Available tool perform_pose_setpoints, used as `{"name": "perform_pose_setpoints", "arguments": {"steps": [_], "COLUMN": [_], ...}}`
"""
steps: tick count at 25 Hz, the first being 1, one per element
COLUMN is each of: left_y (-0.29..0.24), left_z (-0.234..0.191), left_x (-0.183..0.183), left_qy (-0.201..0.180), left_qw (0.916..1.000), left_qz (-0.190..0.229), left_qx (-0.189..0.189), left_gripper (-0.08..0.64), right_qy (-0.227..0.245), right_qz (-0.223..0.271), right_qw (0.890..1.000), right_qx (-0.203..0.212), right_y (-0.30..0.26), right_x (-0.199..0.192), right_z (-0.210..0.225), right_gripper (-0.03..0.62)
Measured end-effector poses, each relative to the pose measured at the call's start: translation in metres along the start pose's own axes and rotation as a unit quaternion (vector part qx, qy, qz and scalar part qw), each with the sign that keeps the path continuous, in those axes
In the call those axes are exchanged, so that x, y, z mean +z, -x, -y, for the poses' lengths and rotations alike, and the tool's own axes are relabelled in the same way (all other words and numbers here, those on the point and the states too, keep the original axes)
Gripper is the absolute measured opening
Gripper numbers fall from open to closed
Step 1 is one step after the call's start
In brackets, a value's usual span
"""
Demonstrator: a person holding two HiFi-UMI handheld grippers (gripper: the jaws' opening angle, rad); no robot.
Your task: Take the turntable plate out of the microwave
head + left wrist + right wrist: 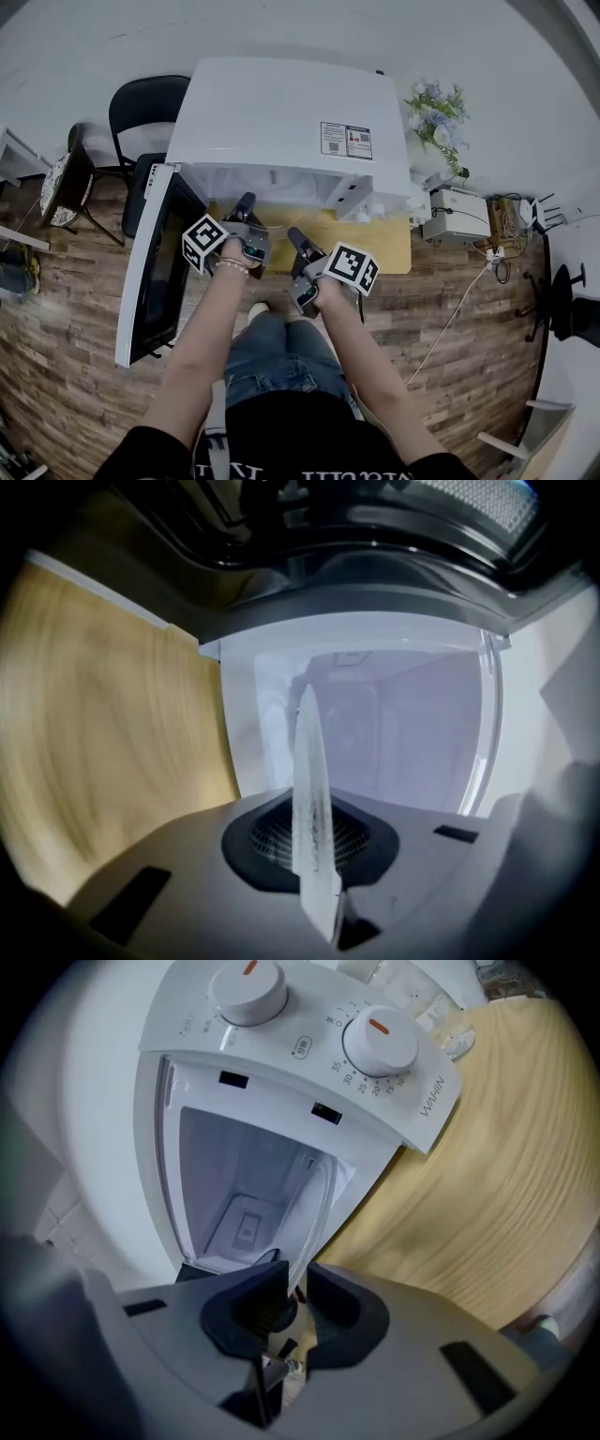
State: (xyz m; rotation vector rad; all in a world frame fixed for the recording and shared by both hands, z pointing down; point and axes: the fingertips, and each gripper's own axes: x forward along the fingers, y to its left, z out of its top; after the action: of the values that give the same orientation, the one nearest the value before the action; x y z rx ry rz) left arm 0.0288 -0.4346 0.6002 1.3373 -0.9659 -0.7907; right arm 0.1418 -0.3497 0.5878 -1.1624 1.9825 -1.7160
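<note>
The clear glass turntable plate (309, 780) stands edge-on in the left gripper view, with my left gripper (314, 850) shut on its rim. Behind it is the white cavity of the microwave (394, 724). In the right gripper view the plate's rim (319, 1199) runs down into the narrow gap of my right gripper (298, 1290), whose pads stand slightly apart around it. In the head view both the left gripper (246, 202) and the right gripper (292, 234) sit just before the microwave (281, 112) opening, over the wooden table (380, 246).
The microwave door (155, 272) hangs open to the left of my left arm. Two dials (379, 1040) sit on the control panel. A black chair (141, 112) stands behind on the left. Flowers (436, 112) and a white box (459, 217) with cables lie to the right.
</note>
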Motion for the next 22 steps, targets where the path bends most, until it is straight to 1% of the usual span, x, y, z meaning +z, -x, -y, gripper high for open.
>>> {"name": "perform_pose_setpoints", "arguments": {"steps": [5,11,17,22], "left_y": [0.024,0.058,0.095,0.121], "left_z": [0.007,0.030,0.046,0.049], "left_x": [-0.005,-0.018,-0.046,-0.074], "left_qy": [0.001,-0.007,-0.010,-0.019], "left_qw": [0.9998,0.9991,0.9990,0.9989], "left_qz": [0.009,0.019,0.000,-0.024], "left_qx": [-0.020,-0.038,-0.044,-0.035], "left_gripper": [0.030,0.031,0.031,0.031], "right_qy": [0.042,0.066,0.090,0.083], "right_qz": [-0.028,-0.045,-0.067,-0.066], "right_qw": [0.999,0.996,0.993,0.994], "right_qx": [0.009,0.030,0.032,0.029], "right_y": [0.011,0.031,0.051,0.066], "right_x": [-0.015,-0.023,-0.025,-0.022], "right_z": [-0.004,-0.016,-0.026,-0.023], "right_gripper": [0.086,0.106,0.143,0.158]}}
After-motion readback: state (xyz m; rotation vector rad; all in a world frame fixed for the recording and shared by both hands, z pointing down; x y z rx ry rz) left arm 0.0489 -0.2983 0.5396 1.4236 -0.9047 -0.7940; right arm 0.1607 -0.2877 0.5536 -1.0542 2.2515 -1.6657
